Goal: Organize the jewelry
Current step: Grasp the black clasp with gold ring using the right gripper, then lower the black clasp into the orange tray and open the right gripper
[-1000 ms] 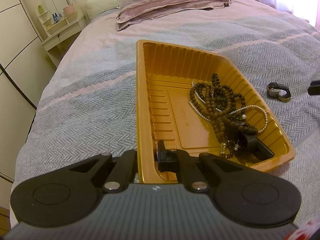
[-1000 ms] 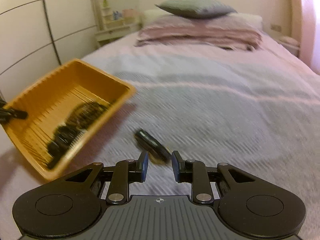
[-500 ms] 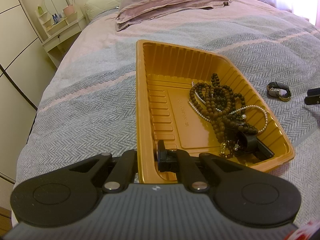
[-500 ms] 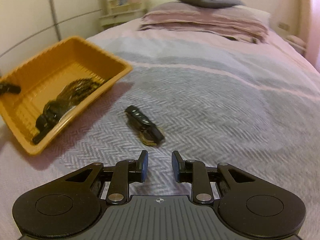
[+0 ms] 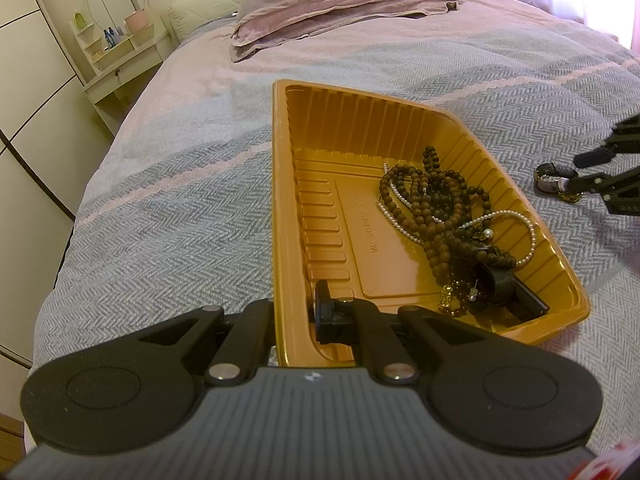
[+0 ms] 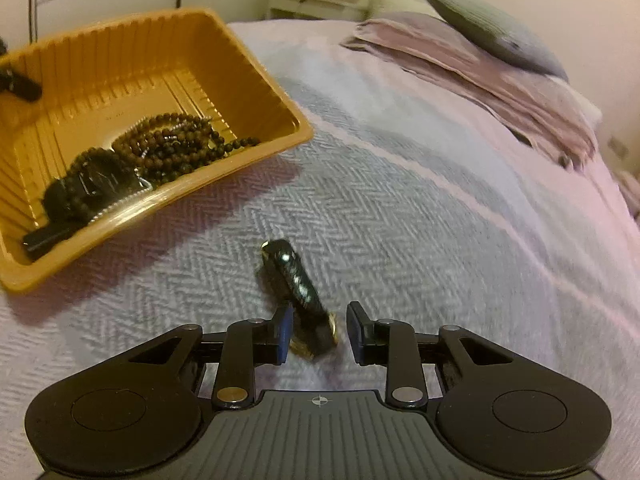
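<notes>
An orange plastic tray lies on the bed and holds brown bead necklaces, a pearl strand and dark pieces. My left gripper is shut on the tray's near left wall. The tray also shows at the left in the right wrist view. A black and gold wristwatch lies on the blanket to the right of the tray. My right gripper is open, its fingers on either side of the watch's near end. In the left wrist view the watch sits under the right gripper's fingertips.
The grey herringbone blanket covers the bed. Folded pink bedding and a grey pillow lie at the head. A white vanity shelf with a round mirror stands beside the bed on the left, next to wardrobe doors.
My right gripper has moved forward and down to the watch, and its fingers now straddle the watch's end. The left gripper and tray have stayed still.
</notes>
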